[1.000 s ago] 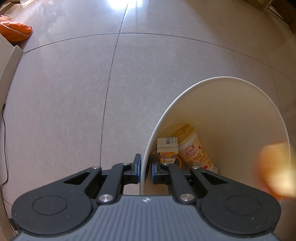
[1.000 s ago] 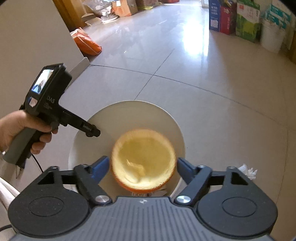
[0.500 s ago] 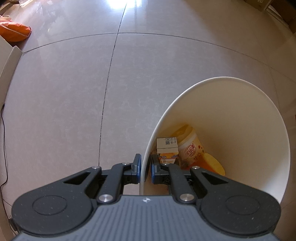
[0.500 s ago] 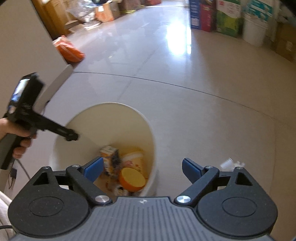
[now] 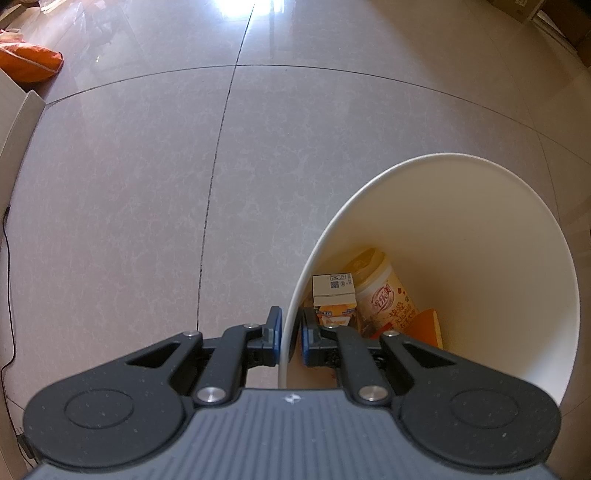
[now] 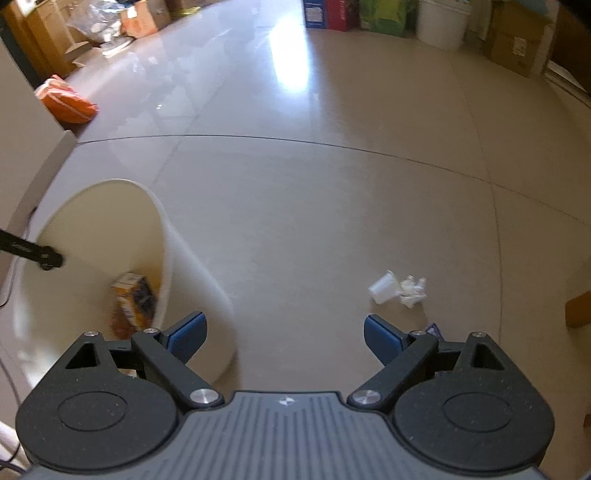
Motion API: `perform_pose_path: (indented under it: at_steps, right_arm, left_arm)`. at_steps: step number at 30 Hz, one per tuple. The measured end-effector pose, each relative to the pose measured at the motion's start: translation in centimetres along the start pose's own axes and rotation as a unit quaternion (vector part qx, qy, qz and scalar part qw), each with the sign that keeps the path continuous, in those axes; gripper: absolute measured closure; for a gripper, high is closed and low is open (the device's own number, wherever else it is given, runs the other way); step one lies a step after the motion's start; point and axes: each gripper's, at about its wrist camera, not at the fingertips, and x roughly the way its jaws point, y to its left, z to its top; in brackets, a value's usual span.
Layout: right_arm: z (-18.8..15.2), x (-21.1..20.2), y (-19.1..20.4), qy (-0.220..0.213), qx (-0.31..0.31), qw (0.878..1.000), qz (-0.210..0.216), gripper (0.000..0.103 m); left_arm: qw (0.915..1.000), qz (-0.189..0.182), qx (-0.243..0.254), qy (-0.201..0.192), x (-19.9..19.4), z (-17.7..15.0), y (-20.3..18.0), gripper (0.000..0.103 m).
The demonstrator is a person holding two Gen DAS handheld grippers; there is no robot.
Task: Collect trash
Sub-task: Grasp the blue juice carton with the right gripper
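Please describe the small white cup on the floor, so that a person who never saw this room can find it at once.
Start from the tall white bin on the tiled floor, seen from the right wrist. To its right, beyond the open right claw, lies white litter. The small white cup is its left piece, on its side and smooth, while the tissue beside it is crumpled.

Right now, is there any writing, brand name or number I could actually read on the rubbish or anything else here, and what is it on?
No text can be read for certain.
Drink cup in the white bin: red Chinese-style lettering, too small to read.
Small carton beside it: a QR code and fine print, too small.
Boxes by the far wall: print blurred.
Crumpled white trash on the floor: no writing visible.
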Motion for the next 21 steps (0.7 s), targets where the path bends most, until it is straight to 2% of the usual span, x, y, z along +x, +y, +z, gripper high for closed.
perform_pose_path:
  at_steps: [8,10,16,21]
  right_arm:
    - [-1.6,4.5,-5.5,0.010,0.005,1.000,-0.016,0.006]
    - [-2.3,6.2,-7.5,0.009,0.008,0.999,-0.036,0.006]
    - [-4.4,11.4,-14.8,0.027,0.067,0.996,-0.055,0.006]
    - [-5.5,15.8,-18.0,0.059,0.079,0.992,-0.074,0.006]
  left_arm:
    - [1.0000,0.003,-0.001,0.002,0.2,-0.1,-0.2,0.094]
    - [1.0000,0.002,-0.003,0.003,0.1,0.0,-0.1,0.094]
    - [1.0000,0.001,-0.001,0.002,0.0,0.1,-0.1,0.095]
    - [1.0000,0.004,0.003,0.003,0.2,-0.1,-0.1,0.094]
